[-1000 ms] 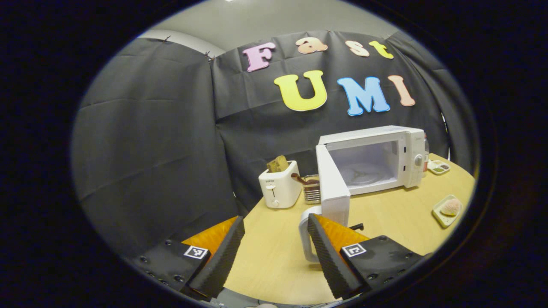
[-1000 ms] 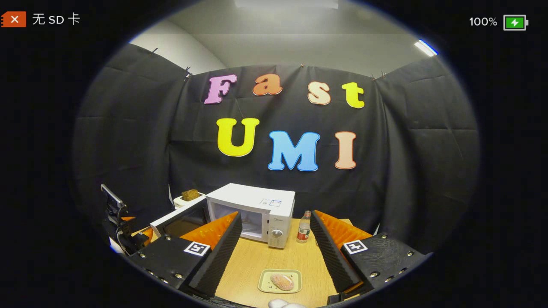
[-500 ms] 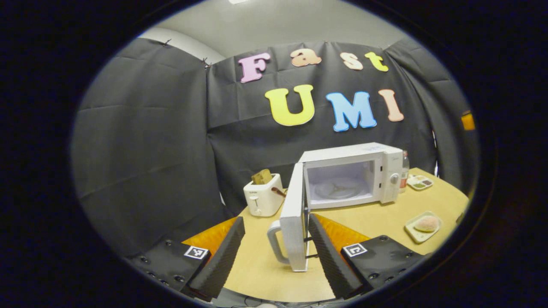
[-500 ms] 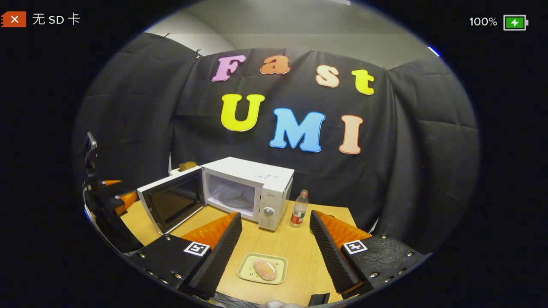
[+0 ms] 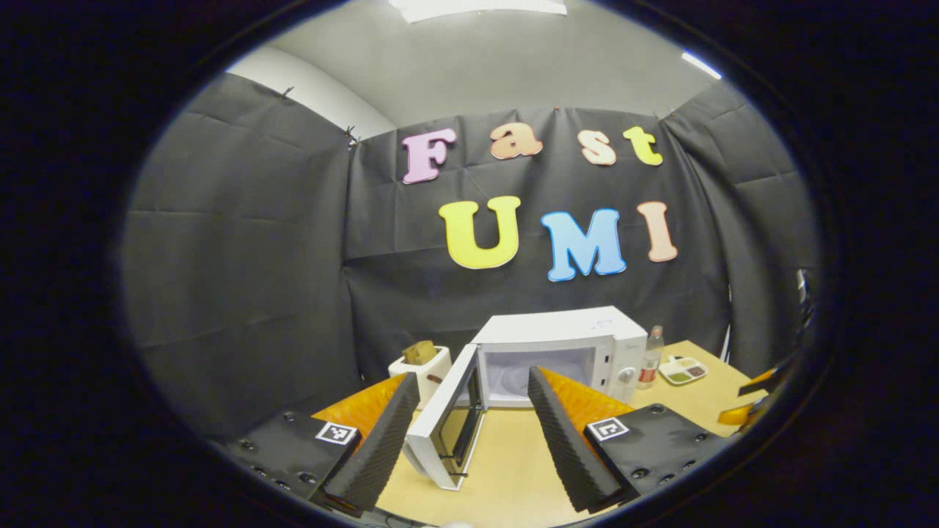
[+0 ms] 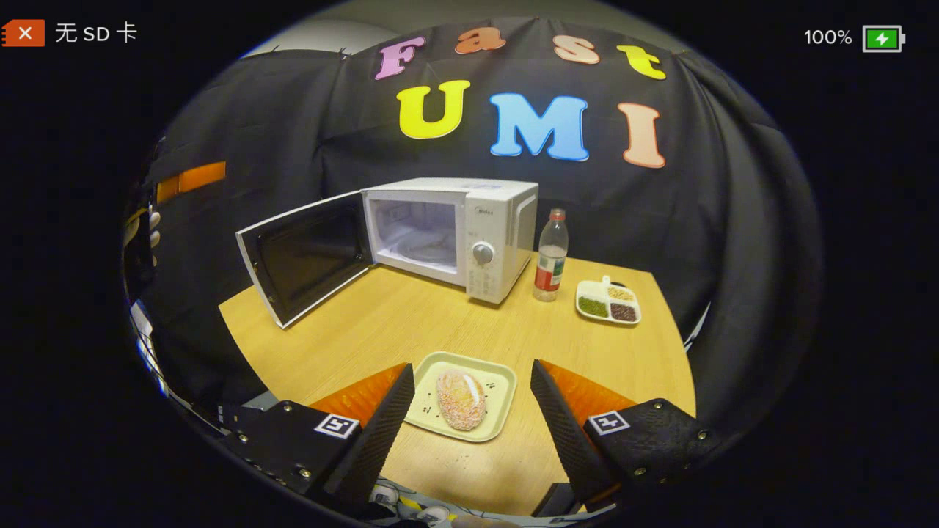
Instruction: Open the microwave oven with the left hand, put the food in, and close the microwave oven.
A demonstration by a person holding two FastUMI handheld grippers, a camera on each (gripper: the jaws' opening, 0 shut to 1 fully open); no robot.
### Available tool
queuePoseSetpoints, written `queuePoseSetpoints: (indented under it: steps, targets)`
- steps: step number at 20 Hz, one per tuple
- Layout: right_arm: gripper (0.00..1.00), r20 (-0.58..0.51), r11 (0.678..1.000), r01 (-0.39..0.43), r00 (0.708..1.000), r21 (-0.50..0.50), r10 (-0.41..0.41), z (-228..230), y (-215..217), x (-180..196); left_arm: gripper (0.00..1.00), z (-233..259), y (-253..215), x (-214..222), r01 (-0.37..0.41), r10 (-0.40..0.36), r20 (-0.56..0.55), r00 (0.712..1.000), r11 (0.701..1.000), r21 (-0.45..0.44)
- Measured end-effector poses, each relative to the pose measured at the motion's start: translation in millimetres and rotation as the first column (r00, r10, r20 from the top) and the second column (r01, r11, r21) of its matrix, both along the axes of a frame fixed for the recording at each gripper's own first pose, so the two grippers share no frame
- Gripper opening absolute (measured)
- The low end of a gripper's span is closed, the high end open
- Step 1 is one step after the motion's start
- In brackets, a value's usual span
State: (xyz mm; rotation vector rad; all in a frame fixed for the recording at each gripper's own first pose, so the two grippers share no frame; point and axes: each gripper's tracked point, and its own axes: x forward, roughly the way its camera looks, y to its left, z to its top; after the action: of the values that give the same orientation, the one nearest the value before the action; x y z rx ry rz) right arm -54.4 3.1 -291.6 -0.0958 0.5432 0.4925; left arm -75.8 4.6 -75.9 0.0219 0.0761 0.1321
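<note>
Microwave oven [image 6: 447, 231] sits at the back of the wooden table [image 6: 411, 323], against the black cloth wall. Door [image 6: 304, 257] swung wide open to the left; cavity lit, glass turntable visible inside, nothing on it. In the left gripper view the same door [image 5: 447, 425] stands between that gripper's fingers, touching neither.

Food: a pinkish crumbed bun [image 6: 462, 400] lying on a pale green square tray [image 6: 499, 381] near the front table edge, well apart from the oven. Open tabletop between tray and cavity.

Right gripper [image 6: 468, 418]: fingers spread apart, one either side of the tray, holding nothing; contact with the tray cannot be judged.

Left gripper [image 5: 469, 433]: fingers apart, holding nothing.

Around: plastic bottle [image 6: 550, 253] upright just right of the oven; divided dish of grains [image 6: 607, 302] beside it. White toaster [image 5: 419, 365] with a bread slice, left of the oven. A hand [image 6: 150, 227] at the far left edge of the right gripper view.
</note>
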Motion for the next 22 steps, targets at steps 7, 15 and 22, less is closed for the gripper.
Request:
queuePoseSetpoints:
  steps: [7,15,22]
  targets:
    - [0.98,-0.133,0.999,-0.036,0.991,-0.034,0.031,-84.1,20.2,27.5,1.0,13.7,-28.7,4.6,0.052,-0.052,-0.024,0.998,0.999,0.014]
    - [0.98,-0.244,0.999,-0.018,0.97,-0.047,0.006,-133.1,43.5,46.3,0.99,8.8,-18.8,22.6,0.077,-0.076,-0.045,0.996,0.997,0.02]
    - [0.8,-0.296,0.999,-0.016,0.955,-0.051,0.0,-141.9,47.7,48.1,1.0,-1.8,2.5,39.0,0.09,-0.088,-0.062,0.994,0.996,0.024]
